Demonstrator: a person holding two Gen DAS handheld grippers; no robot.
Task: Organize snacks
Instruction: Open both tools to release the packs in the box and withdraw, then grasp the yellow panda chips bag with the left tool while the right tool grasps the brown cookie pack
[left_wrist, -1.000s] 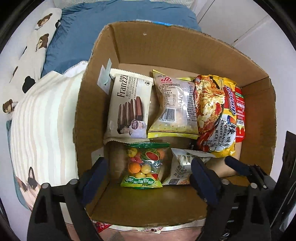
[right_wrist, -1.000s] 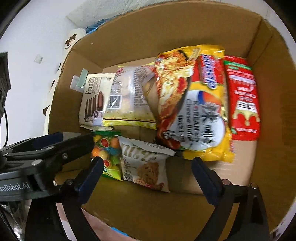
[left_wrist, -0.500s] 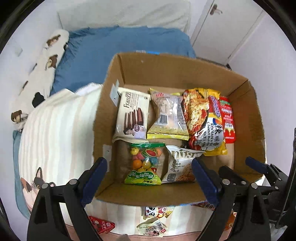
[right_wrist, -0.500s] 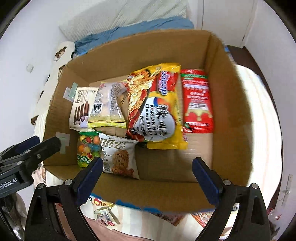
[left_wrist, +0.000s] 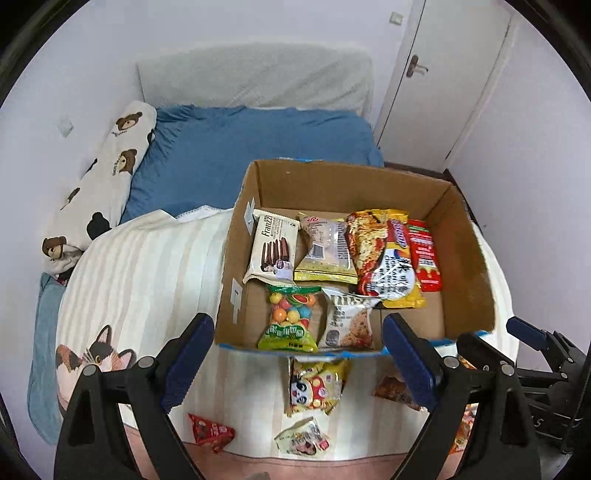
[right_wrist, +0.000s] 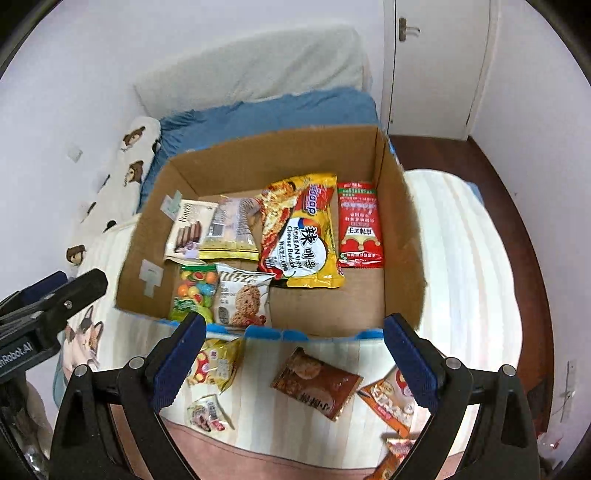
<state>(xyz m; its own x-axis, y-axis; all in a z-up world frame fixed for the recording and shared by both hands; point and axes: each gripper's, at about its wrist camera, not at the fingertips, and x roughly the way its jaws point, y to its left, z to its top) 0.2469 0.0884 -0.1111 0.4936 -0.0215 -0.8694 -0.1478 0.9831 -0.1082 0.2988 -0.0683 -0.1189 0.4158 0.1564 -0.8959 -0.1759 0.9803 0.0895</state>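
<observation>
Snacks fill my cardboard box (left_wrist: 458, 236), which sits on the striped blanket (left_wrist: 147, 273) at about twelve o'clock from both grippers. Along its far side, running from nine toward three o'clock, I see the Franzzi wafer pack (left_wrist: 273, 245), a clear yellow-edged pouch (left_wrist: 325, 247), the yellow Korean cheese noodle pack (right_wrist: 303, 236) and a red sachet (right_wrist: 360, 225) lying flat beside it. Nearer to me lie the green bag of coloured candy balls (left_wrist: 291, 317) and, touching it at its three o'clock, the white cookie packet (right_wrist: 242, 295). Outside the box, on the blanket at six o'clock from it, loose packets wait: a yellow panda bag (left_wrist: 314, 384), a small red triangular packet (left_wrist: 210, 430), a small white packet (left_wrist: 303, 439), and a brown cookie pouch (right_wrist: 316, 382) with an orange packet (right_wrist: 388, 402) at its three o'clock. My left gripper (left_wrist: 297, 360) hangs above the box's near edge with jaws spread wide, nothing between them. My right gripper (right_wrist: 293, 363) is likewise spread wide and empty, over the loose packets.
</observation>
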